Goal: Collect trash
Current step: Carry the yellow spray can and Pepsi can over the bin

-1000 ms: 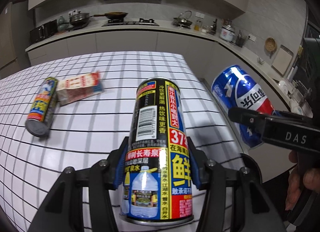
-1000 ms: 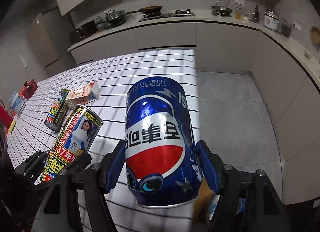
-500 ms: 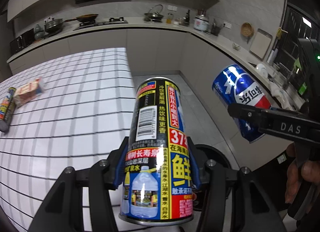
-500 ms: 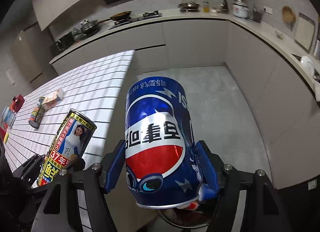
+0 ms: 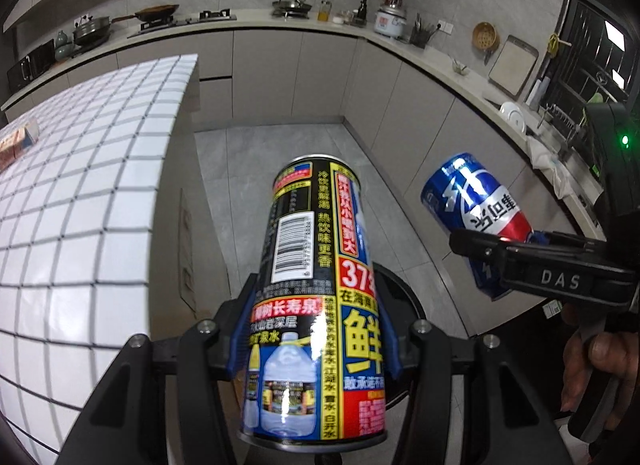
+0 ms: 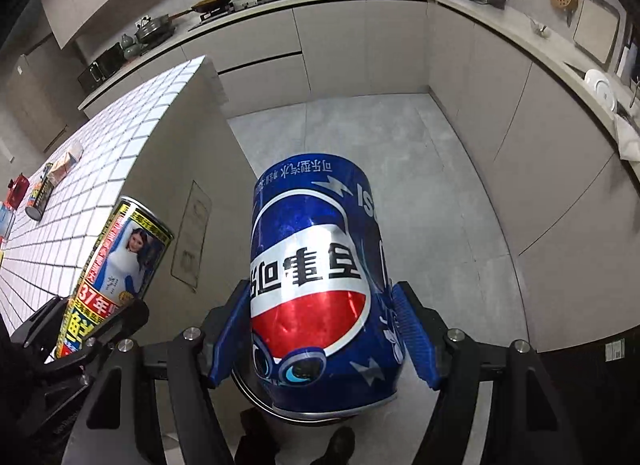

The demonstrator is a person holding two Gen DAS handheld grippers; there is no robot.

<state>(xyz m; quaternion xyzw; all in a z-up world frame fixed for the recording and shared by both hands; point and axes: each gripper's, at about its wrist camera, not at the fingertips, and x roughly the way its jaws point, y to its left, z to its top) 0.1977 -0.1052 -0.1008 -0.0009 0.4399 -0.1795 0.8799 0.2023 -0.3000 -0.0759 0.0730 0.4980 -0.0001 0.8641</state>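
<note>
My left gripper is shut on a tall black and yellow drink can, held upright over the floor beside the table. The same can shows in the right wrist view. My right gripper is shut on a blue Pepsi can, held upside down. That can shows in the left wrist view at the right. A round black trash bin sits on the floor right below both cans, mostly hidden by them; only its rim shows in the right wrist view.
The white tiled table is at the left, with a carton and another can lying on it. Grey floor lies ahead. Kitchen counters run along the back and right walls.
Both grippers have moved right, off the table and out over the floor, each still holding its can. The trash bin has come into view below them.
</note>
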